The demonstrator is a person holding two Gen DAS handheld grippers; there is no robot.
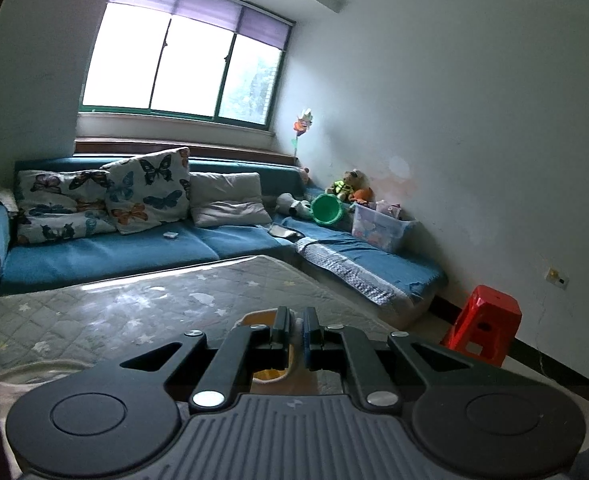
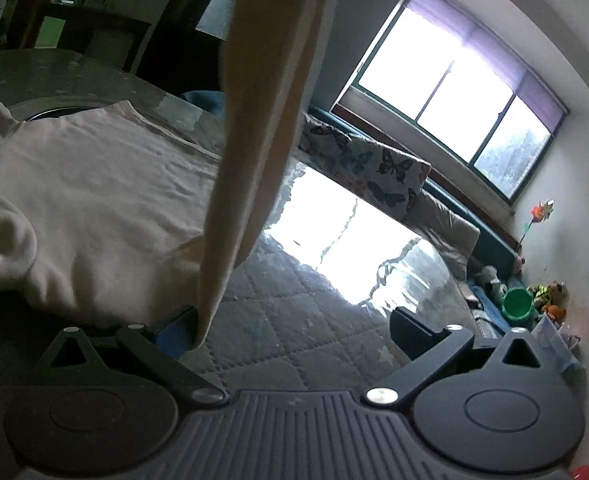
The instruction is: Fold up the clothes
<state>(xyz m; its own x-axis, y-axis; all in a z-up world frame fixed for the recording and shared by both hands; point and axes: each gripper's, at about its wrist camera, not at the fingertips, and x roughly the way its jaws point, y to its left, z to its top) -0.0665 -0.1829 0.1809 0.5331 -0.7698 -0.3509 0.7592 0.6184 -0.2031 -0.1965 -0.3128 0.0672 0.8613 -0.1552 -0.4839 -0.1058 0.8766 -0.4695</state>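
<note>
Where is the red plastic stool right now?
In the left wrist view the red stool stands on the floor at lower right, against the white wall, just past the end of the blue sofa.

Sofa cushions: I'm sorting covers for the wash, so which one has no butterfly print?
The plain grey cushion, rightmost of the three along the sofa back. The two butterfly cushions to its left carry coloured butterflies on white.

Home living room: sofa point(image 1: 106, 254), cushions point(image 1: 150, 190).
</note>
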